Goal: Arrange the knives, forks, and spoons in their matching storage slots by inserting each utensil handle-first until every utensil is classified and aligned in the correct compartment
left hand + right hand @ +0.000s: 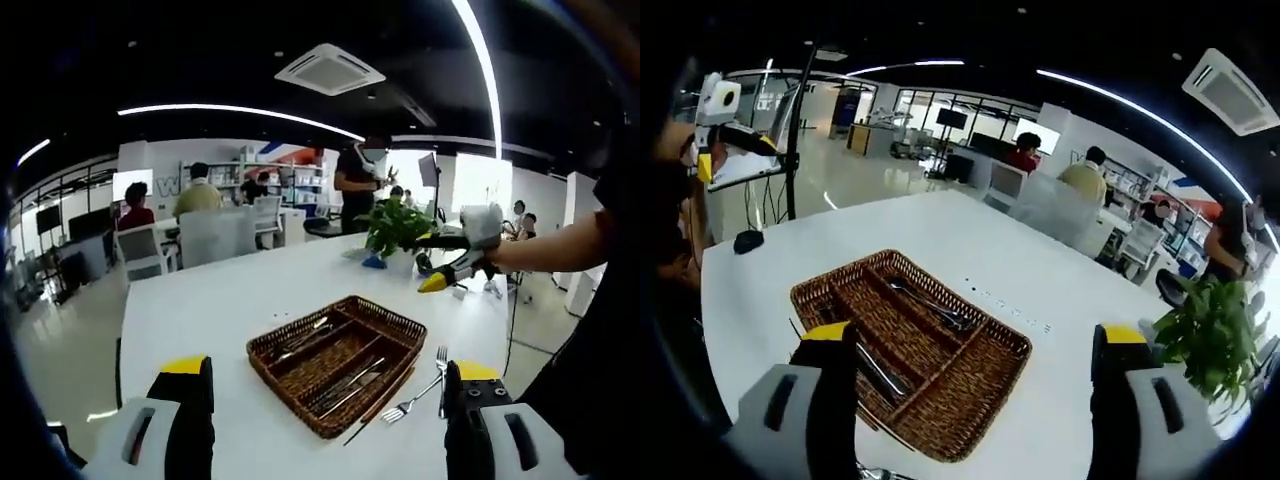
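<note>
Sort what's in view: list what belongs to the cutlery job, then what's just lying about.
Job:
tray
cutlery in tray
two forks beside tray
left claw, open
right claw, open

Lying about:
plant
chairs
dark object at table edge

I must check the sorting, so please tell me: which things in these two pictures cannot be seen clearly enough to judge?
- Utensils in the wicker tray, left gripper view: too small to tell knives, forks and spoons apart.
- Tray's near compartment, right gripper view: partly hidden behind the right gripper's own jaw.
- Two forks on the table, left gripper view: handle ends run behind the left gripper's jaw.
- Thin dark utensil beside the tray: type unclear.
</note>
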